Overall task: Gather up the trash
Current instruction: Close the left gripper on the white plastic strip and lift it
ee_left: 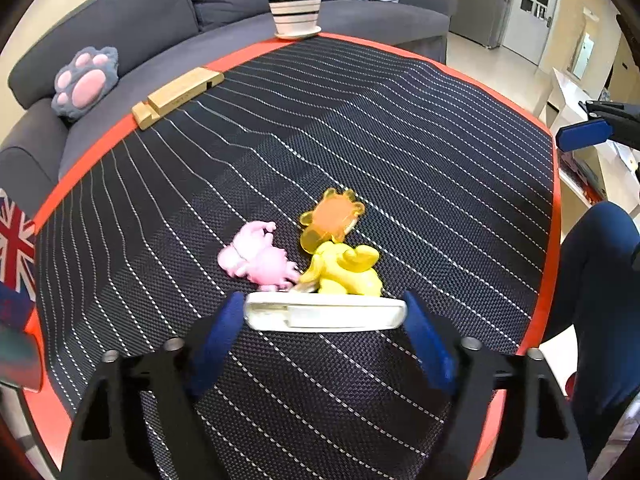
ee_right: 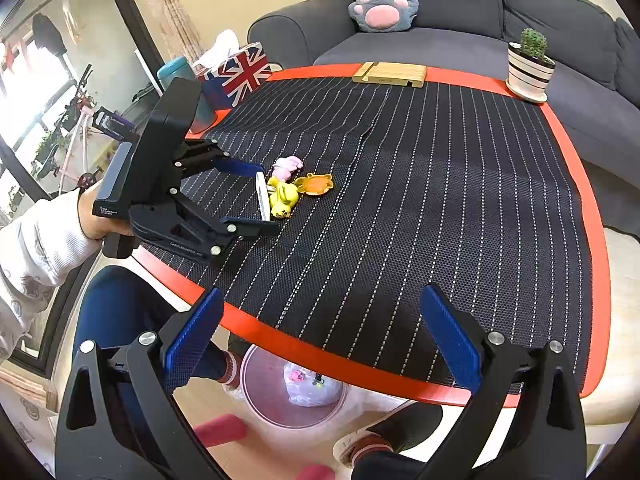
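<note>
My left gripper (ee_left: 325, 316) is shut on a flat white plastic piece (ee_left: 324, 315), held edge-on just above the black striped mat (ee_left: 400, 160). Right behind the piece lie a yellow toy (ee_left: 346, 270), a pink toy (ee_left: 260, 258) and an orange translucent toy (ee_left: 332, 216). The right wrist view shows the left gripper (ee_right: 262, 196) with the white piece (ee_right: 263, 196) against the yellow toy (ee_right: 283, 199). My right gripper (ee_right: 320, 340) is open and empty above the table's near red edge. A pink bin (ee_right: 296, 384) with a bag of trash stands on the floor under it.
A wooden stand (ee_left: 178, 96) and a potted cactus (ee_left: 295, 4) sit at the table's far edge. A Union Jack tissue box (ee_right: 240, 74) and a teal cup (ee_right: 176, 70) stand at the left corner. A grey sofa (ee_right: 440, 40) with a paw cushion (ee_right: 383, 8) lies beyond.
</note>
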### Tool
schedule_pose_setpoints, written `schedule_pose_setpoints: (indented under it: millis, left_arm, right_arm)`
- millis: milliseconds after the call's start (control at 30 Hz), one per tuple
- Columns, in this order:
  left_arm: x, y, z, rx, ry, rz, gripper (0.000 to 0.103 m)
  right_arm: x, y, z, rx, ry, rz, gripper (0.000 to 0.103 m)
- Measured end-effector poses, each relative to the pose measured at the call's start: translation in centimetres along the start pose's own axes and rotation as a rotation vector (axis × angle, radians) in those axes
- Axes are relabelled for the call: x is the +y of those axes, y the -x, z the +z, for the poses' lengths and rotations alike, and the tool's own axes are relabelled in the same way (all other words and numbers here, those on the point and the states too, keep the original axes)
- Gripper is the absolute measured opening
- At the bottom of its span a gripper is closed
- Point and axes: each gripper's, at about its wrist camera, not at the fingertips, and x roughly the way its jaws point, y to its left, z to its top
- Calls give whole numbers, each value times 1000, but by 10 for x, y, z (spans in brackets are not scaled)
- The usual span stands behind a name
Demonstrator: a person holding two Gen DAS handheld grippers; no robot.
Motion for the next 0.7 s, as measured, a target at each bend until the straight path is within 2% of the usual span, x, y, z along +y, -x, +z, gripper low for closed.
schedule_pose_setpoints:
  millis: [333,700]
  left_arm:
    - [4,15,-3,-27,46,-7,74]
    - [16,51,-16,-60,129,5,74]
  right_arm:
    - [4,-6,4,2,10,4,97]
    - [23,-21,29,4,54,20,97]
